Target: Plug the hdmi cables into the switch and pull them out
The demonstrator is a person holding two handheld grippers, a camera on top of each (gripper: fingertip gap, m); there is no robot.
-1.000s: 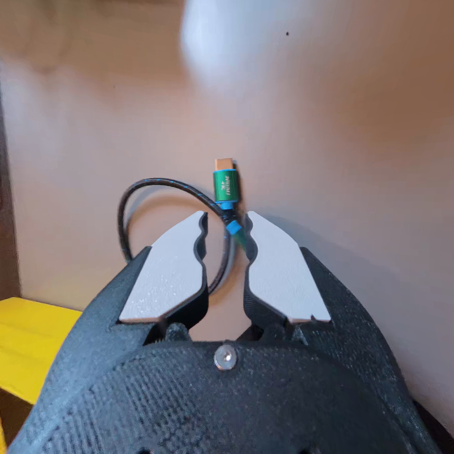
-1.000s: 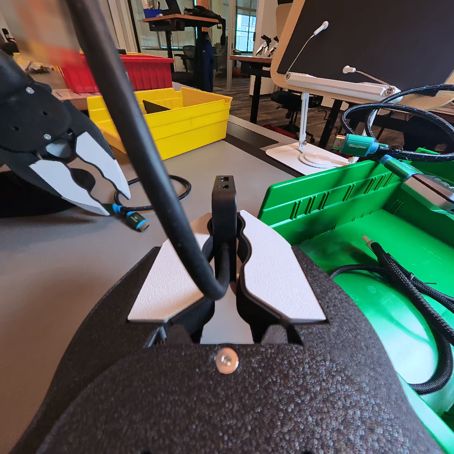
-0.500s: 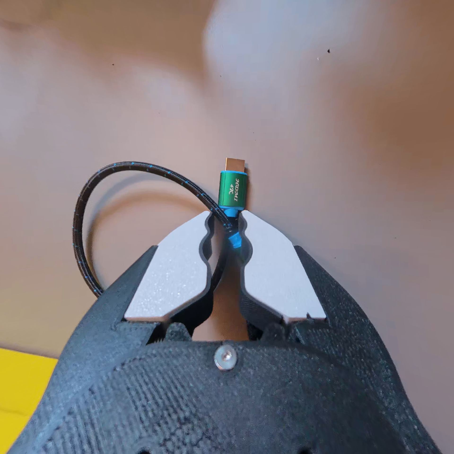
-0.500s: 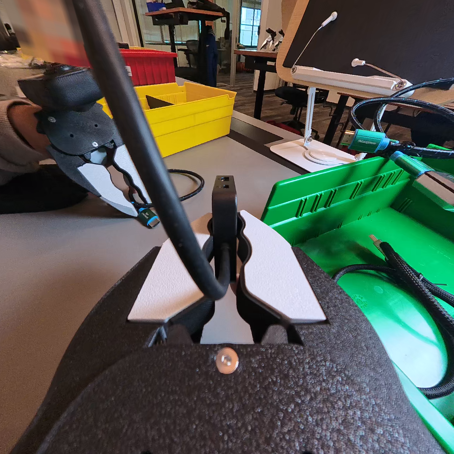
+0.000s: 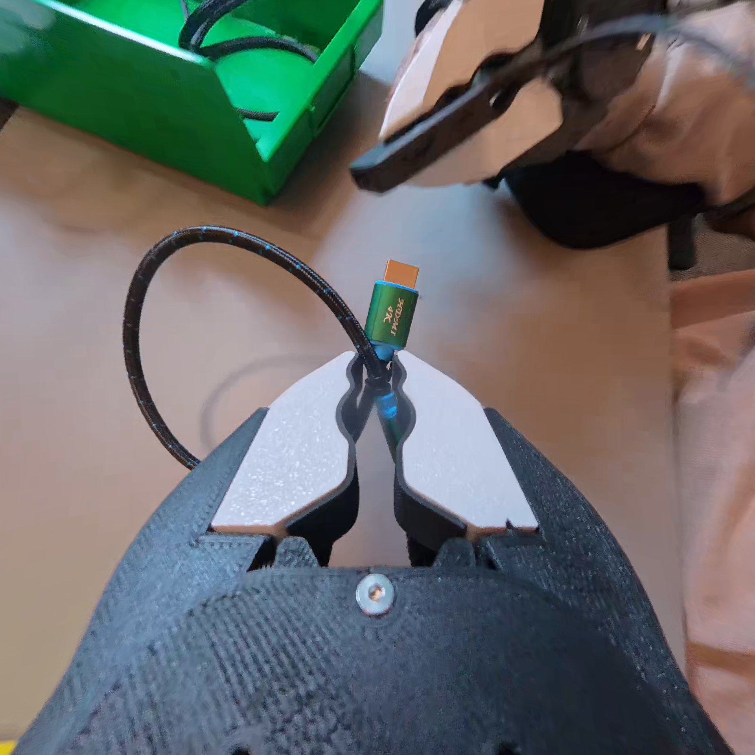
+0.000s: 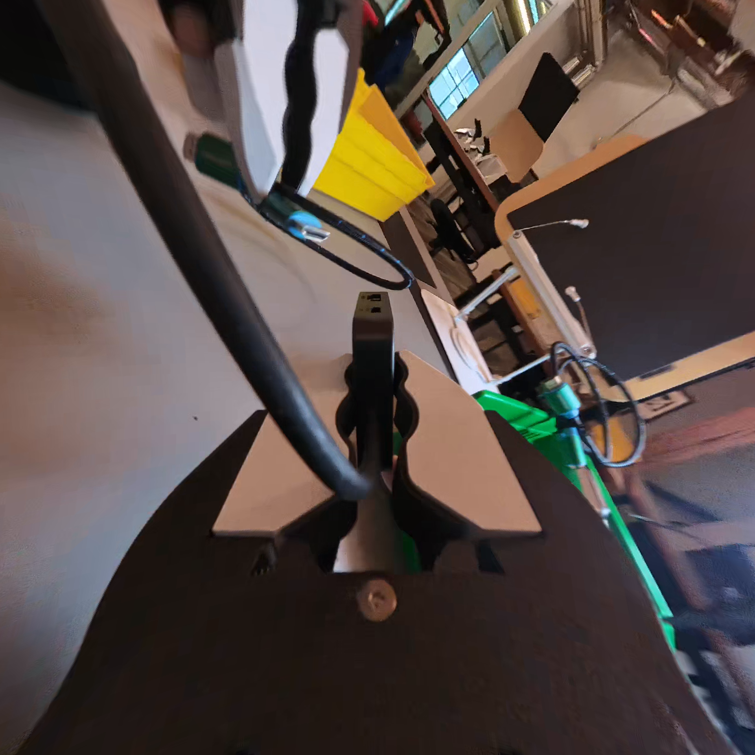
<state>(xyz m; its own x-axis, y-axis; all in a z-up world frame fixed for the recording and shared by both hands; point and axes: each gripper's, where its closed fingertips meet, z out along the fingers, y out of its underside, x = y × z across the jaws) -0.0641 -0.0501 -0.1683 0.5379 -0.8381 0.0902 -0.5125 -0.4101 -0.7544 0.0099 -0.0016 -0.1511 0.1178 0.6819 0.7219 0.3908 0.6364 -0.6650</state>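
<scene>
- The table [image 5: 510, 327], a pale tan-grey surface, fills the middle of the left wrist view and the left half of the right wrist view; both grippers appear to be held above it, which would keep the plug and port free to meet in the air.
- The green bin [image 5: 171, 114] sits in the upper left of the left wrist view with more braided cable coiled inside, probably the store for cables not in use. A yellow bin [image 6: 367, 163] stands in the upper middle of the right wrist view.
- The right gripper [image 6: 374, 367] is closed on the switch [image 6: 372, 327], a slim black box clamped edge-on at the centre of its view. The two ports at the box's far end point away from the jaws, seemingly so that a plug can be brought to them. A thick black lead [image 6: 204, 253] curves from the box's near end to the upper left.
- The left gripper [image 5: 378, 363] is pinched on the hdmi cable [image 5: 171, 286] just behind its green plug [image 5: 390, 314], at the blue strain relief. The gold tip sticks out ahead of the fingertips, probably for aiming; the braided cord loops to the left.
- In the left wrist view the switch appears blurred at upper right, near the plug but apart from it, so insertion looks not yet done.
</scene>
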